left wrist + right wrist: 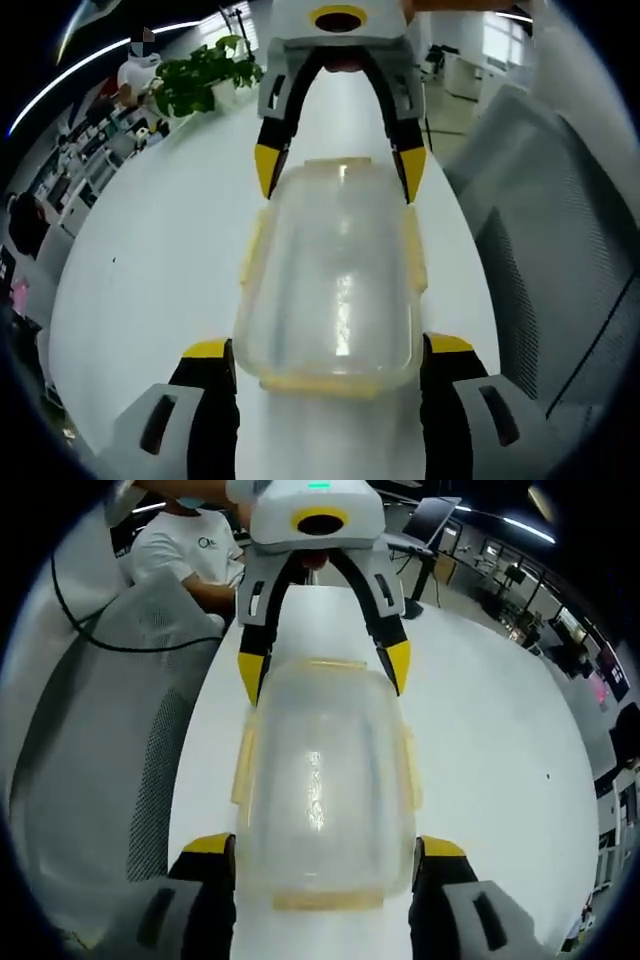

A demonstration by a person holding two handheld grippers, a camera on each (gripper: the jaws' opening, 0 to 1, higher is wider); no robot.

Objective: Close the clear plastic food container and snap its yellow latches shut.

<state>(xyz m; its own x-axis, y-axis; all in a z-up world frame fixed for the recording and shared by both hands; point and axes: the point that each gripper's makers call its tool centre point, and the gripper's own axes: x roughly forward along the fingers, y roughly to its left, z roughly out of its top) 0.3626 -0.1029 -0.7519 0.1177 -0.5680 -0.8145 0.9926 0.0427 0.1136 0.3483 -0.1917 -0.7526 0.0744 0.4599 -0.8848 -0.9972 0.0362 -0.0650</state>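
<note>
Left gripper view: my left tool [330, 365] rises from the bottom edge, jaws spread wide around the near end of the clear plastic food container [335, 285], which lies mid-frame on the white surface [160, 300]. Yellow latches [253, 250] line its sides. My right tool [340, 165] reaches in from the top, jaws spread at the far end. Right gripper view: I see the mirrored arrangement; a mesh chair [110, 730] fills the left, a person [195, 545] sits upper left.
</note>
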